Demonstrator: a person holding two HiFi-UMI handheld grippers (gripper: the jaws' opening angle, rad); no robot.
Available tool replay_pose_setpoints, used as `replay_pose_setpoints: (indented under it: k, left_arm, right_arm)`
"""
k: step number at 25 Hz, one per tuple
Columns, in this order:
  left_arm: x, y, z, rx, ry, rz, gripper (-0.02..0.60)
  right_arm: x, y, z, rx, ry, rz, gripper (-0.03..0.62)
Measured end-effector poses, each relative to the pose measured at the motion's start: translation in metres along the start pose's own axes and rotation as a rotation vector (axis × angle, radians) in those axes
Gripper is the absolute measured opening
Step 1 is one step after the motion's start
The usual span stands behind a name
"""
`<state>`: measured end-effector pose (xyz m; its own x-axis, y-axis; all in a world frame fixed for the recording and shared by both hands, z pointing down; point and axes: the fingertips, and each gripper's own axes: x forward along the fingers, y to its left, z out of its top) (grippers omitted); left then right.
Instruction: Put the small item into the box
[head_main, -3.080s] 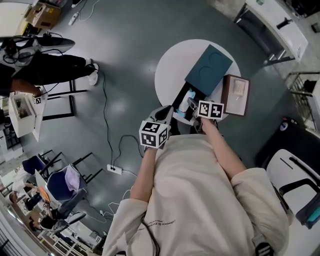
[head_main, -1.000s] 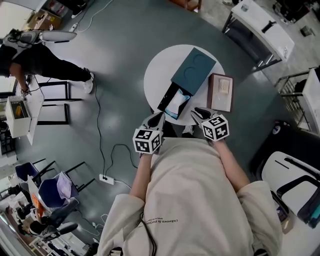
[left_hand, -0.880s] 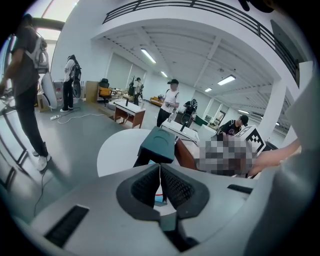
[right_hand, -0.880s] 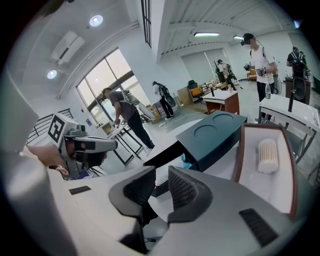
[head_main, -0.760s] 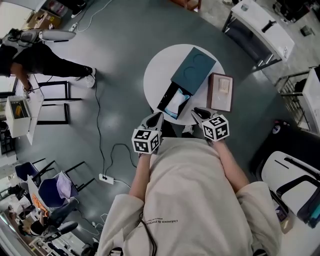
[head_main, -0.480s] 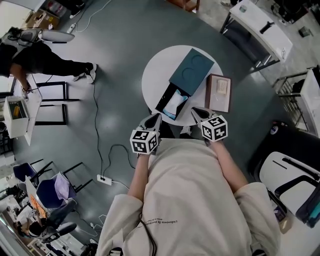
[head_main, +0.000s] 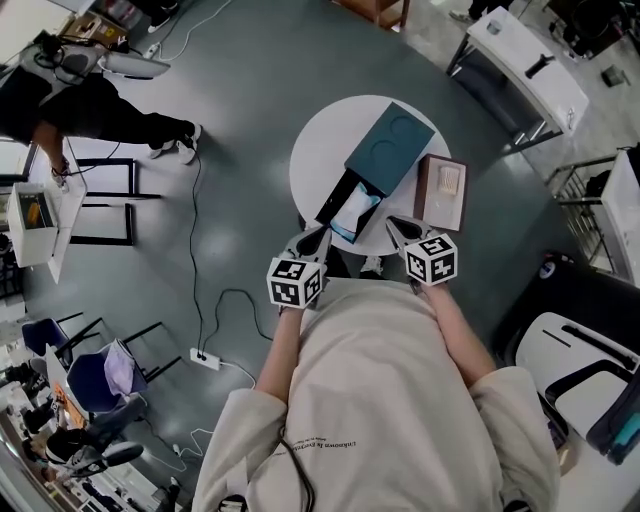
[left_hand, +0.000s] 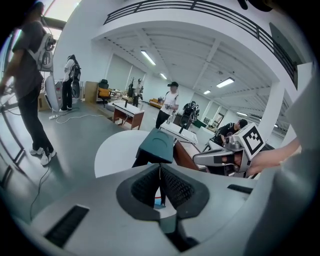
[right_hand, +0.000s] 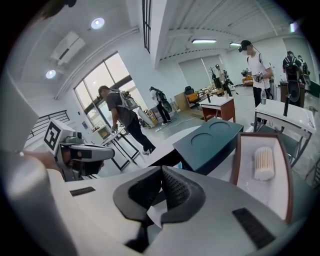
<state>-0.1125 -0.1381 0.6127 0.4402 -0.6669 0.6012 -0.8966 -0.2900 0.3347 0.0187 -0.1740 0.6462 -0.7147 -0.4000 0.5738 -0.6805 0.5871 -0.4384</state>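
Note:
A dark teal box (head_main: 390, 150) lies on the round white table (head_main: 320, 160). Its drawer is pulled out toward me, with a light blue item (head_main: 352, 213) inside. Right of the box is a brown tray (head_main: 424, 192) holding a small white ribbed roll (head_main: 448, 180). My left gripper (head_main: 312, 242) hovers at the table's near edge, shut with nothing in it. My right gripper (head_main: 397, 230) is level with it near the tray's front, also shut and empty. In the right gripper view the pads (right_hand: 172, 187) meet, with the box (right_hand: 212, 140) and roll (right_hand: 263, 162) beyond.
A person (head_main: 90, 100) stands by a stand at the upper left, and others show far off in both gripper views. A cable runs to a power strip (head_main: 205, 358) on the floor. There is a white desk (head_main: 525, 60) at the upper right and chairs at the lower left.
Three seconds ago both grippers reached over the open drawer; now they sit drawn back at the table's near edge. Over the last second they have hardly shifted.

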Motion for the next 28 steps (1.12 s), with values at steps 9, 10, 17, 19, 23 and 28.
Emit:
replay_pose_setpoints:
  k: [9, 10, 17, 19, 23, 28]
  left_arm:
    - [-0.002, -0.005, 0.0, 0.01, 0.001, -0.019, 0.021]
    - [-0.002, -0.005, -0.001, 0.006, 0.002, -0.018, 0.021]
    - [-0.005, 0.003, -0.005, -0.015, -0.003, 0.007, 0.021]
    - [-0.005, 0.005, -0.004, -0.021, -0.008, 0.011, 0.021]
    - [-0.005, 0.002, -0.003, -0.01, -0.008, 0.008, 0.021]
    - [-0.004, -0.001, 0.001, 0.008, -0.01, 0.005, 0.021]
  right_arm:
    - [0.0, 0.008, 0.01, 0.04, -0.039, 0.03, 0.034]
    - [0.001, 0.008, 0.01, 0.042, -0.036, 0.032, 0.034]
    - [0.009, 0.01, 0.001, -0.024, 0.022, 0.027, 0.034]
    - [0.011, 0.011, 0.0, -0.034, 0.033, 0.031, 0.034]
    - [0.012, 0.01, -0.002, -0.033, 0.044, 0.032, 0.034]
    - [0.011, 0.006, -0.003, -0.017, 0.047, 0.038, 0.034]
